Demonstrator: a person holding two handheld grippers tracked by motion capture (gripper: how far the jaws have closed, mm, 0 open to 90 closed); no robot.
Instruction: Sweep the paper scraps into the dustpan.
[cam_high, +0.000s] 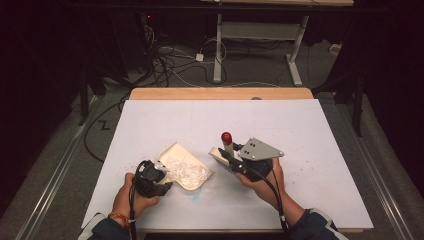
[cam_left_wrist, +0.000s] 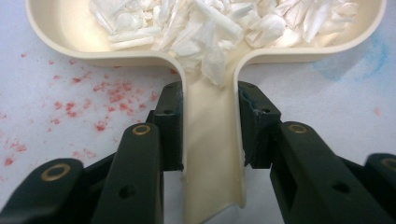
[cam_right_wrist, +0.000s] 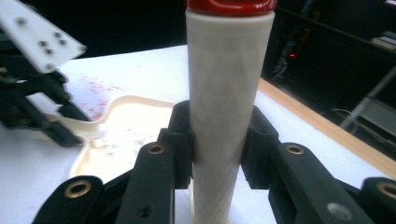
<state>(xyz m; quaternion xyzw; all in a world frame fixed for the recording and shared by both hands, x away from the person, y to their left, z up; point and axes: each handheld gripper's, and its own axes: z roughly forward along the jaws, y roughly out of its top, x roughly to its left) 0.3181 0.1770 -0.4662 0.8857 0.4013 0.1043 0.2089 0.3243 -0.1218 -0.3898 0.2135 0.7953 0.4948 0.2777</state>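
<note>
Far half of table (cam_high: 220, 117) open; dustpan (cam_high: 192, 175), brush (cam_high: 227, 145) crowd near centre

tool (cam_left_wrist: 210, 130) gripping dustpan handle (cam_left_wrist: 210, 154), white scraps (cam_left_wrist: 219, 28)

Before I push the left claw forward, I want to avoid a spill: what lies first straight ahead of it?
The left claw already grips the cream dustpan's handle. Straight ahead the handle widens into the dustpan's tray, heaped with white scraps; pushing on would likely just slide the dustpan along.

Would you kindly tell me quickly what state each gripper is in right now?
Left gripper: closed on the handle of the cream dustpan full of white scraps.
Right gripper: closed on the white handle with a red top.
</note>
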